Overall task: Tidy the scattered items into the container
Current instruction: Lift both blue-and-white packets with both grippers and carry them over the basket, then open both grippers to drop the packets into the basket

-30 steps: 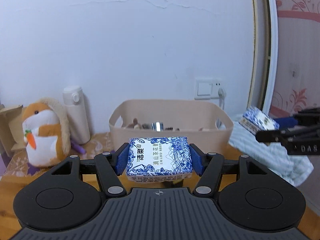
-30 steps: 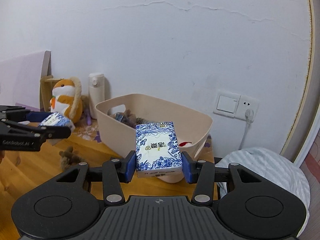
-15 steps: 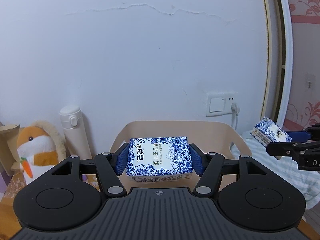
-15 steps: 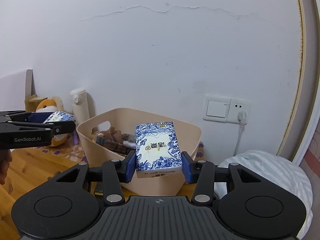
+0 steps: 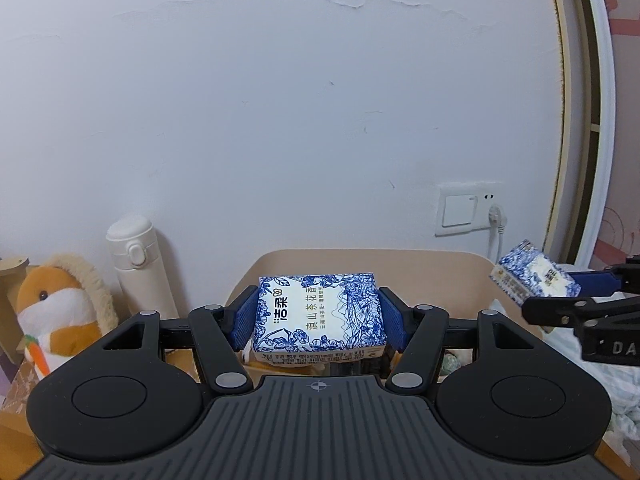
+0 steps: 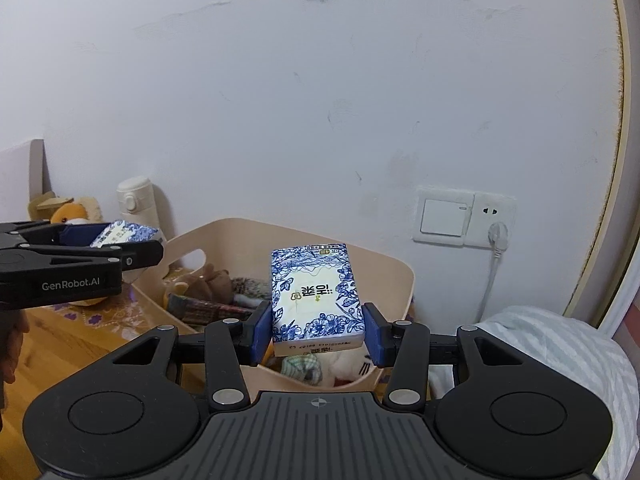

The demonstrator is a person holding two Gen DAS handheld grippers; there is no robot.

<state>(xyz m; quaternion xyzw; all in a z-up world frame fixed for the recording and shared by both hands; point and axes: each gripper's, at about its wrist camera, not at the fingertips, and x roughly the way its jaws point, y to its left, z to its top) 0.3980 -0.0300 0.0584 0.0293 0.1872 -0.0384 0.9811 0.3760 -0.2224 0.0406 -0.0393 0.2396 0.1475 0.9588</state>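
My left gripper (image 5: 318,318) is shut on a blue-and-white tissue pack (image 5: 320,312), held above the near edge of the beige bin (image 5: 440,264). My right gripper (image 6: 316,330) is shut on a second tissue pack (image 6: 316,292), held over the bin (image 6: 396,280). The bin holds plush toys and other items (image 6: 208,288). The right gripper with its pack (image 5: 534,278) shows at the right of the left wrist view. The left gripper with its pack (image 6: 120,236) shows at the left of the right wrist view.
A white flask (image 5: 138,268) and a hamster plush (image 5: 56,316) stand left of the bin against the wall. A striped cloth bundle (image 6: 560,356) lies right of the bin. A wall switch and socket with a plugged cord (image 6: 464,216) sit behind.
Both grippers rose and moved forward with their tissue packs, from in front of the bin to above it. The bin's inside now shows below the right pack.
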